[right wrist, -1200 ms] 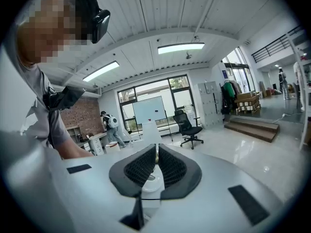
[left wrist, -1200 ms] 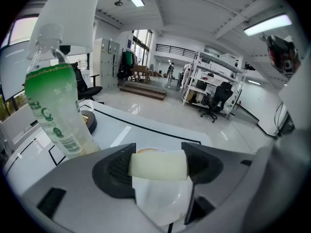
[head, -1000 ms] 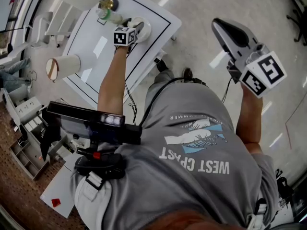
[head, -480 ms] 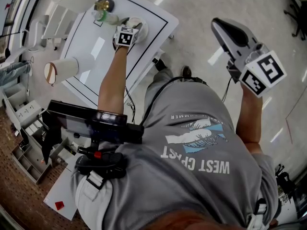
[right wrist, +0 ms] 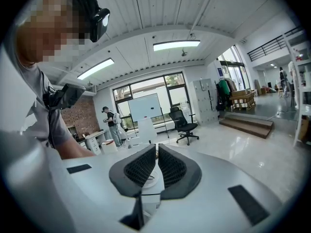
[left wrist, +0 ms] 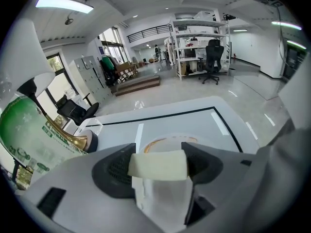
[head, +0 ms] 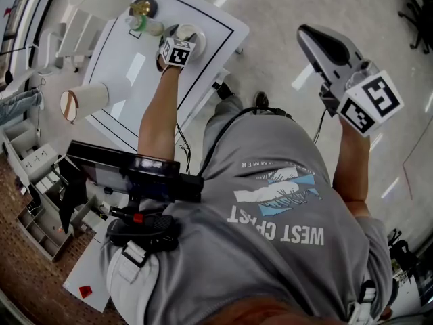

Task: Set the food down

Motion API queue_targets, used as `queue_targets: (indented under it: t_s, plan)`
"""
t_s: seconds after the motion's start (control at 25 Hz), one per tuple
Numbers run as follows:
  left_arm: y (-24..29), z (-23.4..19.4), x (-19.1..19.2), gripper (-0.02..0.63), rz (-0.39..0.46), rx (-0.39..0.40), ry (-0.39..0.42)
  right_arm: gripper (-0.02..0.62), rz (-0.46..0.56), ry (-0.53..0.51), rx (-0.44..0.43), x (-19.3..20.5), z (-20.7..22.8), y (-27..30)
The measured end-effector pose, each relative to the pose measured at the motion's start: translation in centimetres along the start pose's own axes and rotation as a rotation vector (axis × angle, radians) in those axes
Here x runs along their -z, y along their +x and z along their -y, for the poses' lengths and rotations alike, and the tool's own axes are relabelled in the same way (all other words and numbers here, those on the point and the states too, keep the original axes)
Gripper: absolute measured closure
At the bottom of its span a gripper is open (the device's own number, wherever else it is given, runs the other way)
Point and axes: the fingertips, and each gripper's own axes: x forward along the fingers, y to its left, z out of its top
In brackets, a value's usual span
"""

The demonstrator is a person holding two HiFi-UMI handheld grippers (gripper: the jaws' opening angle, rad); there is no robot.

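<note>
A pale cream block of food (left wrist: 160, 170) sits clamped between the jaws of my left gripper (left wrist: 159, 153). Just beyond the jaws lies a white plate with a brown rim (left wrist: 167, 141) on the white table (left wrist: 194, 123). In the head view the left gripper (head: 181, 39) reaches over that plate (head: 200, 40) at the table's (head: 125, 73) far side. My right gripper (head: 310, 36) is held up to the right, over the floor and away from the table. Its jaws (right wrist: 156, 152) are shut together with nothing between them.
A green bottle (left wrist: 29, 130) (head: 143, 24) and a brass lamp base (left wrist: 75, 141) (head: 144, 7) stand left of the plate. A white cylinder (head: 86, 99) lies on the table's left part. Shelves and trays (head: 37, 181) crowd the floor at left. People and office chairs stand farther off.
The left gripper has stayed over the plate with the food, shifting only slightly. The right gripper has not moved.
</note>
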Motion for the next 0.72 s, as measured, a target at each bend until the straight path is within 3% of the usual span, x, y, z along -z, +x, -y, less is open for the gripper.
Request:
queue_targets:
  t_s: [0.72]
  plan:
    - [0.51, -0.05, 0.04, 0.307, -0.021, -0.013, 0.051, 0.586, -0.015, 0.017, 0.004, 0.30, 0.37, -0.39]
